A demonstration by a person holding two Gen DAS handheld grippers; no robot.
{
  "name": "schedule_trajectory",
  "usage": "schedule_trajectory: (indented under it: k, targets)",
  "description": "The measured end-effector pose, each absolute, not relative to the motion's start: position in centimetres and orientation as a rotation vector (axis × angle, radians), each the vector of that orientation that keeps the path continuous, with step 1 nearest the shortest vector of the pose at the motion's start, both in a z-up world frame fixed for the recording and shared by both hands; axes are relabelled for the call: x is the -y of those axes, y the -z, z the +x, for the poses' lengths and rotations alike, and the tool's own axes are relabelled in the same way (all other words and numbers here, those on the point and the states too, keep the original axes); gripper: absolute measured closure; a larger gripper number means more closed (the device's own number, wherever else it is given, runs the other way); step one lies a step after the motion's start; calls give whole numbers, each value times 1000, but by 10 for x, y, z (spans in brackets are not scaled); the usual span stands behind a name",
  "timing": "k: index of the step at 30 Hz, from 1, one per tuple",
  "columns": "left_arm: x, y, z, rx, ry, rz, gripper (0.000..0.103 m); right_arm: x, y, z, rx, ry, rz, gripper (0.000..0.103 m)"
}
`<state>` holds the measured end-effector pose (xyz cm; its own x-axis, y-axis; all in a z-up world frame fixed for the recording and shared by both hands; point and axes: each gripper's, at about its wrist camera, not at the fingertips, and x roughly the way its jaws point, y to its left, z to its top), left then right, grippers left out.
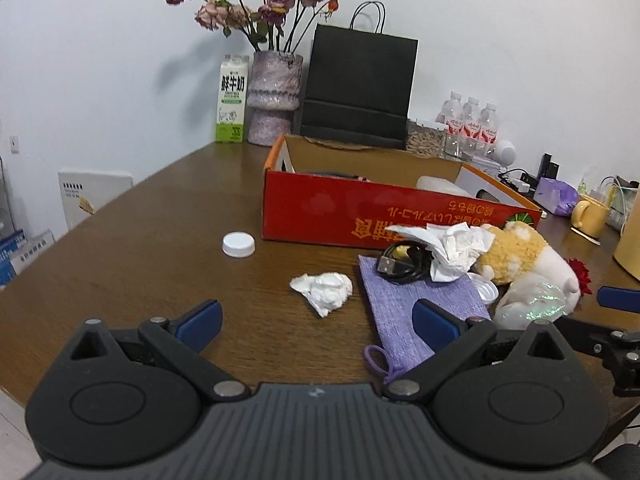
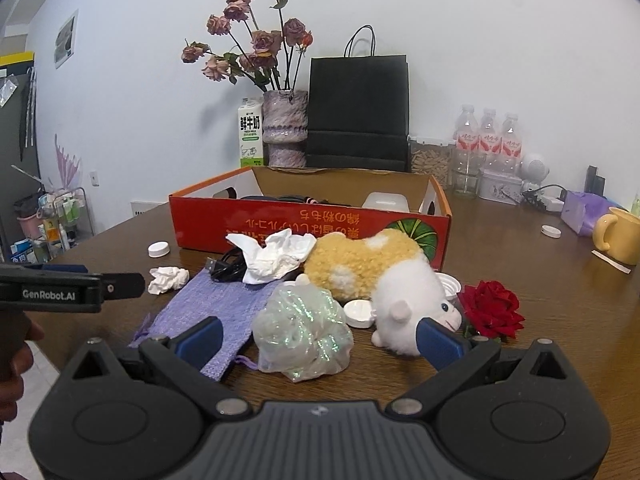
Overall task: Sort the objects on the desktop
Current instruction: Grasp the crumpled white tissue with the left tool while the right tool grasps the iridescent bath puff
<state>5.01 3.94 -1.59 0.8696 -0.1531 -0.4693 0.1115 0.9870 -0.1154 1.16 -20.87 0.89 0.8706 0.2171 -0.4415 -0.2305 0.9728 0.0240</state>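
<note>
My left gripper [image 1: 318, 322] is open, low over the wooden table [image 1: 140, 248], with a crumpled tissue [image 1: 323, 286] just ahead between its fingers. A purple knitted pouch [image 1: 412, 312] lies under its right finger, with a black USB cable [image 1: 400, 262] and a second tissue [image 1: 448, 246] on it. My right gripper [image 2: 318, 340] is open around an iridescent plastic wad [image 2: 302, 334]. Behind lie a yellow-and-white plush toy [image 2: 372, 268], white caps [image 2: 359, 311], a red rose [image 2: 494, 308] and the red cardboard box [image 2: 280, 226].
A white cap [image 1: 239, 244] lies left of the box. Along the back wall stand a milk carton [image 1: 232, 100], a vase of dried roses [image 1: 274, 96], a black paper bag [image 1: 360, 84] and water bottles [image 1: 470, 120]. A yellow mug [image 2: 618, 234] sits far right.
</note>
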Motion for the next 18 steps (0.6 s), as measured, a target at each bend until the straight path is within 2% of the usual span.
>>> schedule_trajectory:
  k: [13, 18]
  targets:
    - [-38, 22, 58, -540, 88, -61, 0, 204, -1, 21, -479, -231, -27, 0]
    - [-34, 18, 66, -518, 89, -30, 0, 200, 4, 31, -503, -225, -43, 7]
